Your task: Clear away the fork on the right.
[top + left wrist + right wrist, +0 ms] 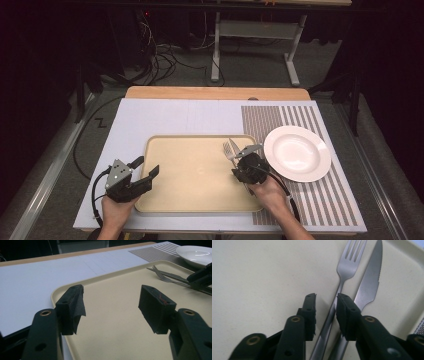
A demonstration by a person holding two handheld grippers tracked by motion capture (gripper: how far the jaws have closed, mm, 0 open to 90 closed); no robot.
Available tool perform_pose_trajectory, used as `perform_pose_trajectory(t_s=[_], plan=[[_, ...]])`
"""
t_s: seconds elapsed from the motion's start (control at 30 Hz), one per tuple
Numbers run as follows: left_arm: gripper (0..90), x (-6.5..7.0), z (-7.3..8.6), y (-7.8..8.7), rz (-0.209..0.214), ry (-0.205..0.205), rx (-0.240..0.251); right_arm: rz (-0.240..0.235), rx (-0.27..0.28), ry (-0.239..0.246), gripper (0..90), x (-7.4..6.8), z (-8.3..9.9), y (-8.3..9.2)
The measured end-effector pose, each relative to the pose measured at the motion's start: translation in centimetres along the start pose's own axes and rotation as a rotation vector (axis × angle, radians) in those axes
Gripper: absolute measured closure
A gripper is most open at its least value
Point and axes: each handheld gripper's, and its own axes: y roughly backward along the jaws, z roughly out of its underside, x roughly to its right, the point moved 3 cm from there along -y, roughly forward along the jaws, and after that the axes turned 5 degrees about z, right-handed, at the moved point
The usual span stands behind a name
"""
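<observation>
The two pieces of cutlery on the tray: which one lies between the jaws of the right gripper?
The fork. Its handle runs up between the jaws of the right gripper, while the knife lies beside it, outside them.

The fork [342,277] handle and knife [368,285] handle run off the right gripper view's bottom edge, partly behind 2 black jaws. The plate [195,255] is cut off at the left gripper view's right edge.
</observation>
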Motion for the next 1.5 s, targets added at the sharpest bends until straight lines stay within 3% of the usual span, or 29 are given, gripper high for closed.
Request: perform_pose_trajectory(t_s=[0.1, 0.33, 0.67, 1.03, 1.27, 1.5], plan=[[37.4, 0.0, 0.0, 0.1, 0.001, -0.003, 0.004, -0.015, 0.036, 0.01, 64.7, 0.0, 0.1, 0.4], [37.5, 0.0, 0.0, 0.0, -0.001, 0.001, 0.001, -0.036, 0.086, -0.034, 55.3, 0.5, 1.0, 1.0], [37.6, 0.0, 0.0, 0.0, -0.001, 0.003, -0.001, -0.029, 0.217, -0.105, 47.3, 1.9, 3.0, 3.5], [37.6, -0.1, 0.0, -0.1, -0.002, 0.007, -0.008, 0.015, 0.332, -0.123, 39.5, 3.4, 5.8, 5.7], [37.6, 0.3, 0.2, -0.4, 0.001, -0.021, -0.028, 0.009, 0.443, -0.205, 35.9, 4.7, 7.9, 7.2], [37.6, 0.2, 0.1, -0.4, 0.008, -0.016, -0.03, 0.05, 0.519, -0.279, 32.2, 6.2, 10.7, 8.7]])
